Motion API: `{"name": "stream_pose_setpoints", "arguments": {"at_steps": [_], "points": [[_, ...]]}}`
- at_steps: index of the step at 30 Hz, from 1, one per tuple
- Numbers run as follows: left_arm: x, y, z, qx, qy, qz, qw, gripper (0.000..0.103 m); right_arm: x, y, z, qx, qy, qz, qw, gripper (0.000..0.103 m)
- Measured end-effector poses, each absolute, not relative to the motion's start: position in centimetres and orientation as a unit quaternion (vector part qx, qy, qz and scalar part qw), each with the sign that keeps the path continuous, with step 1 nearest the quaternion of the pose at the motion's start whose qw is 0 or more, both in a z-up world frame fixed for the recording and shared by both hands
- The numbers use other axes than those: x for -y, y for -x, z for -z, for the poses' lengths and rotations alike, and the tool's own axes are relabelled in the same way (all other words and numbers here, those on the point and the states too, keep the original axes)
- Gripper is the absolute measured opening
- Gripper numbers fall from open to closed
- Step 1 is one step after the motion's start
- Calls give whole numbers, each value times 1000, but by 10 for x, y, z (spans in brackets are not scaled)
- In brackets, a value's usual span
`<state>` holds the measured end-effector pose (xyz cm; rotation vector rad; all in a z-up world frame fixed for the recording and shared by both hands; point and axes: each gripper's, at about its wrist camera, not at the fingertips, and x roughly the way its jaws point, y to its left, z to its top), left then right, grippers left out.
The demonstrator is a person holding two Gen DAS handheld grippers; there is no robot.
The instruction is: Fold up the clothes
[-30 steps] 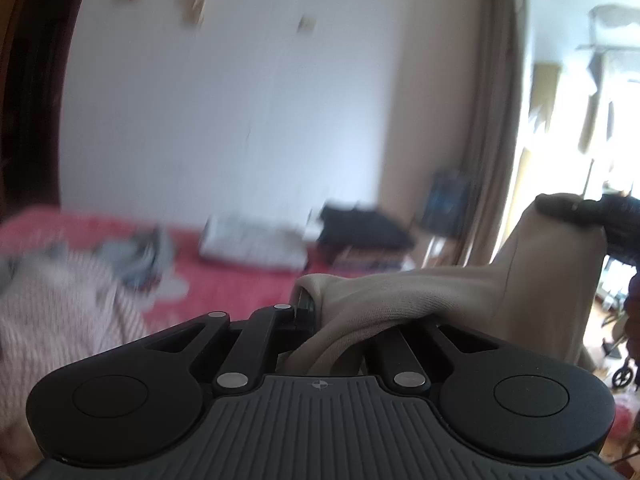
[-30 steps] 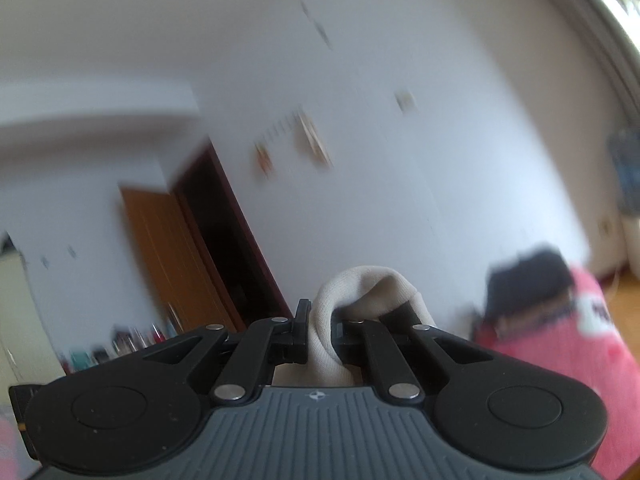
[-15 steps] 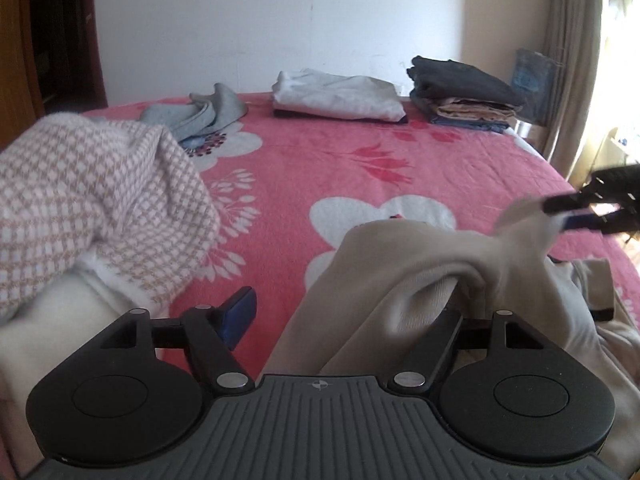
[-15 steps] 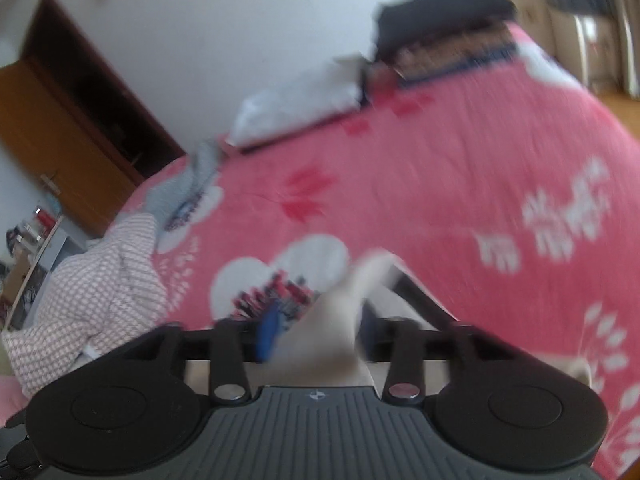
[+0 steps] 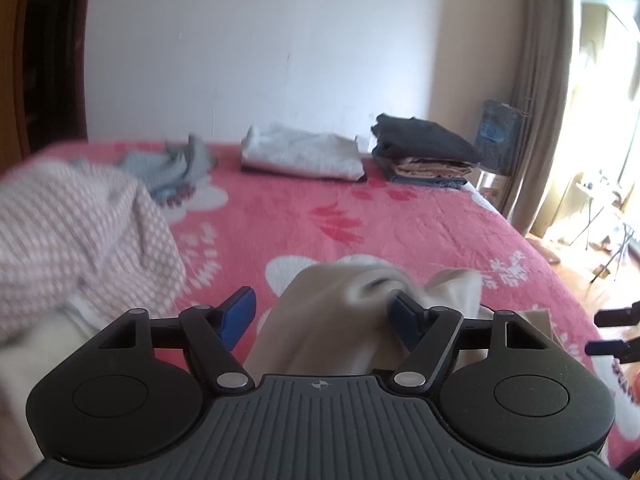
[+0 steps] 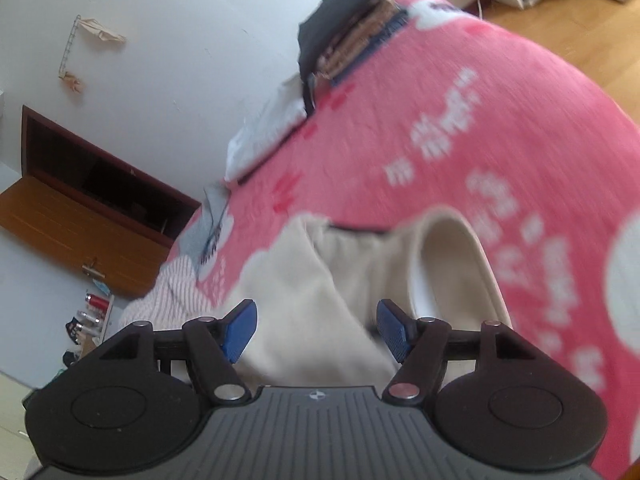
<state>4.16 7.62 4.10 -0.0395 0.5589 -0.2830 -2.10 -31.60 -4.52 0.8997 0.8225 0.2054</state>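
A beige garment [image 5: 332, 312] lies crumpled on the pink flowered bedcover [image 5: 320, 216]. My left gripper [image 5: 320, 312] hangs low over it, jaws wide and opening; the cloth bunches between them and drapes over the right finger, while the left blue pad [image 5: 240, 312] is bare. In the right wrist view the same beige garment [image 6: 320, 280] lies under and between the jaws of my right gripper [image 6: 315, 326], which are also opening, both blue pads clear of the cloth. The right gripper [image 5: 612, 331] also shows at the right edge of the left wrist view.
A pink-and-white checked garment [image 5: 80, 232] is heaped at the left. At the far side of the bed lie a grey garment [image 5: 168, 164], a folded white piece [image 5: 300, 156] and a stack of folded dark clothes [image 5: 424, 152]. The bed's right edge drops to a wooden floor [image 6: 580, 40].
Both grippers held the beige garment up in the air; they have come down to the bed and their jaws have spread, and the garment now rests on the cover.
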Motion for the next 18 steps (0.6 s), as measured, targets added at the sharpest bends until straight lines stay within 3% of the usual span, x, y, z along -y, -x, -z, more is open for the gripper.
{"name": "stream_pose_setpoints", "arguments": {"at_steps": [4,7,12,18], "points": [[-76,-18,-64,-263,42,172,948,81,317,47,61,-398,-460,-100,788,69],[-60,-7,-64,-318,60,238,916,80,314,63,69,-410,-482,-111,766,69],[-18,5,-16,-486,49,312,815,77,310,89,71,-425,-480,-109,760,69],[11,11,47,-575,60,316,752,67,315,123,67,-388,-507,-108,762,69]]}}
